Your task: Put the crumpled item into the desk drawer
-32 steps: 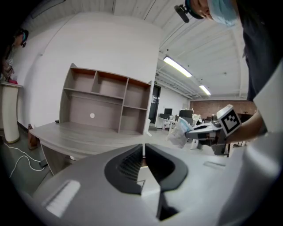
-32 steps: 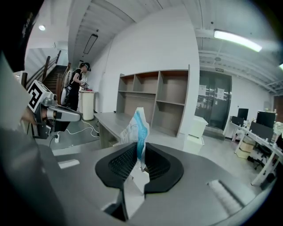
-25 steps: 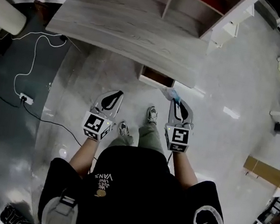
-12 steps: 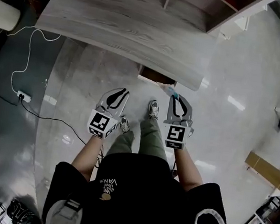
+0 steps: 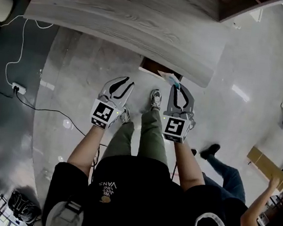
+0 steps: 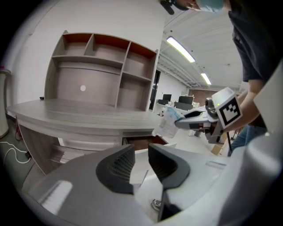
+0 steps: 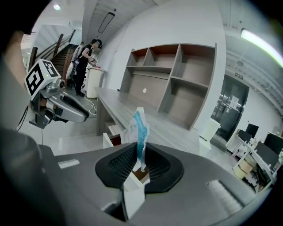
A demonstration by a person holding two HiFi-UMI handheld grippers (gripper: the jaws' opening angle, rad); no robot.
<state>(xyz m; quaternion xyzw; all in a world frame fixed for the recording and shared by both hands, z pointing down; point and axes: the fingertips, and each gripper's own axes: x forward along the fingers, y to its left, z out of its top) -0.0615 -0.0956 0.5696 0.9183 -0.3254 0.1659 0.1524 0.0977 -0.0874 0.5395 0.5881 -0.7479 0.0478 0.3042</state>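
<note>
The crumpled item (image 5: 168, 79) is a white and blue wad of wrapper, pinched upright in my right gripper (image 5: 178, 90), whose jaws are shut on it (image 7: 139, 126). It hangs just in front of the open desk drawer (image 5: 158, 67), a brown-lined box sticking out under the grey wooden desk (image 5: 118, 16). My left gripper (image 5: 123, 85) is held beside it, left of the drawer. Its jaws are opening, with a narrow gap and nothing between them (image 6: 141, 153). In the left gripper view the right gripper (image 6: 199, 120) carries the item (image 6: 168, 124) above the drawer (image 6: 143, 142).
A white cable and power strip (image 5: 15, 88) lie on the floor at the left. My own feet (image 5: 155, 99) stand before the drawer. A second person's leg and shoe (image 5: 212, 150) are at the right, near a cardboard box (image 5: 266, 165). A shelf unit (image 6: 101, 75) tops the desk.
Both grippers and my body have moved forward toward the desk, bringing the item up to the drawer. The left jaws have parted slightly. A second person has come into view at the right.
</note>
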